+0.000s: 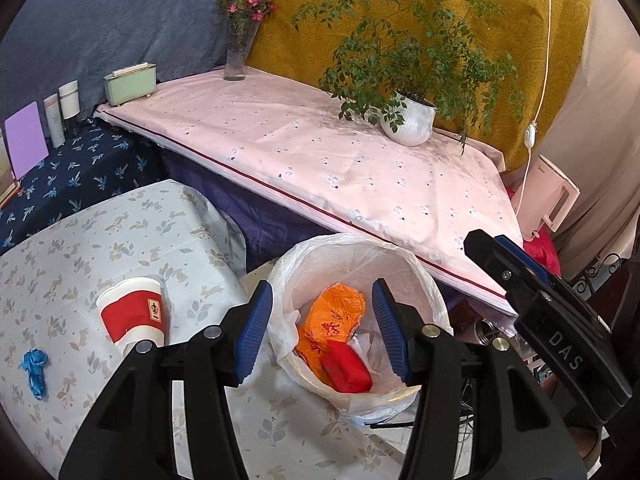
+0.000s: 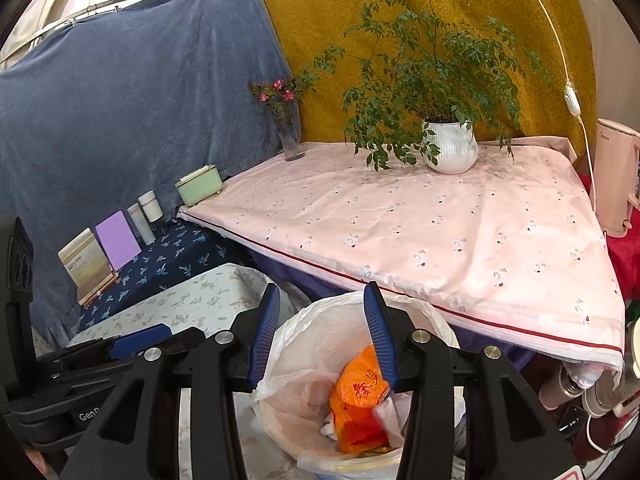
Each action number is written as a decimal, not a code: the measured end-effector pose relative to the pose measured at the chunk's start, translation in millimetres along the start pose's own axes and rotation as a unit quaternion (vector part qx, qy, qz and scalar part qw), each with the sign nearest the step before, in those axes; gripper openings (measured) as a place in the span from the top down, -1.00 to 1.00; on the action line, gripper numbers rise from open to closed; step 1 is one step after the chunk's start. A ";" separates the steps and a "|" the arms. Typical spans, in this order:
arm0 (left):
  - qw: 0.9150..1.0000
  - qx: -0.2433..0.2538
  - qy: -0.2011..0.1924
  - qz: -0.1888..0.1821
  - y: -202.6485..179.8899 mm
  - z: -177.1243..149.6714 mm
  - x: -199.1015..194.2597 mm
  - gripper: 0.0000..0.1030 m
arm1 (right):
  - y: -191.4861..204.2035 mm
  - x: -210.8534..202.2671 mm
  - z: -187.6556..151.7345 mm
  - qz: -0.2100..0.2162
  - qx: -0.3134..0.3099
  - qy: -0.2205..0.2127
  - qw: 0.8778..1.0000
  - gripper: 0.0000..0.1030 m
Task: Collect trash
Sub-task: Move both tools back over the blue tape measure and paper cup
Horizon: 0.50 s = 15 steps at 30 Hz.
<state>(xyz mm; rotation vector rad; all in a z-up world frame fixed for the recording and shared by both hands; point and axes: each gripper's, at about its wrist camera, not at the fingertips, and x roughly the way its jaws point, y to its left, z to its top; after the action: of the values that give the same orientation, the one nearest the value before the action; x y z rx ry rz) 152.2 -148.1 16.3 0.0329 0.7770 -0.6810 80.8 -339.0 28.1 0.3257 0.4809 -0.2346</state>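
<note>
My left tongs [image 1: 322,328] hang over the bin [image 1: 400,258] with the blue pads standing apart and nothing between them; through the gap I see straight down into the liner. My right tongs [image 2: 320,336] are the same: pads apart, empty, poised above the bin's near rim. In the left view the right tongs come in from the right edge as a black arm with a blue pad, just beside the bin.

The bin [image 2: 408,308] is a white pail lined with a thin white plastic bag [image 1: 280,280], standing on the floor between the flower-print table [image 1: 60,260] and the pink-covered table [image 1: 320,152]. Inside lie a crumpled orange wrapper [image 1: 336,312] with red characters and a red packet [image 1: 348,368] resting against its lower edge. From the right side I see the orange wrapper [image 2: 360,388] with some white scraps beside it.

On the flower-print table, a red-and-white paper cup [image 1: 134,312] lies on its side, mouth toward the far end, well left of the bin. Nearer the left edge sits a small blue tangle of string or ribbon [image 1: 34,368]; I cannot tell which.

On the pink-covered table stand a potted plant [image 1: 412,120] in a white ribbed pot, a glass vase of pink flowers [image 1: 238,48] and a pale green box [image 1: 130,84].
</note>
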 end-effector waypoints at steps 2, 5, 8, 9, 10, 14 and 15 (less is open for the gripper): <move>1.000 -0.002 -0.001 0.003 3.5 -0.7 -1.2 -0.02 | 2.2 -0.6 -1.0 0.002 -0.002 0.000 1.000 0.16; 1.000 -0.007 -0.006 0.010 11.2 -2.7 -4.6 -0.08 | 6.6 -1.3 -1.3 0.007 -0.005 0.002 1.000 0.15; 1.000 -0.016 -0.011 0.022 22.8 -4.7 -9.3 -0.15 | 15.6 -2.0 -1.3 0.014 -0.011 0.002 1.000 0.13; 0.999 -0.019 -0.012 0.025 26.9 -5.5 -10.6 -0.16 | 19.8 -2.1 -2.4 0.016 -0.014 0.002 1.000 0.06; 0.999 -0.023 -0.013 0.030 32.2 -6.6 -12.2 -0.18 | 23.7 -2.0 -3.1 0.019 -0.016 0.002 1.000 0.03; 0.998 -0.040 -0.020 0.052 55.1 -11.6 -19.1 -0.32 | 41.4 1.6 -5.9 0.035 -0.028 0.009 0.999 -0.01; 0.997 -0.048 -0.022 0.058 62.9 -13.8 -21.7 -0.34 | 46.6 2.9 -6.9 0.039 -0.032 0.012 0.999 -0.03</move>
<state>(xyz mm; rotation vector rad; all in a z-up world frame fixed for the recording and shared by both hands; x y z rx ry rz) 168.7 -82.9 7.1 -0.0251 0.7596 -0.5324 94.2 -293.9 32.6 0.2846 0.4964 -0.1403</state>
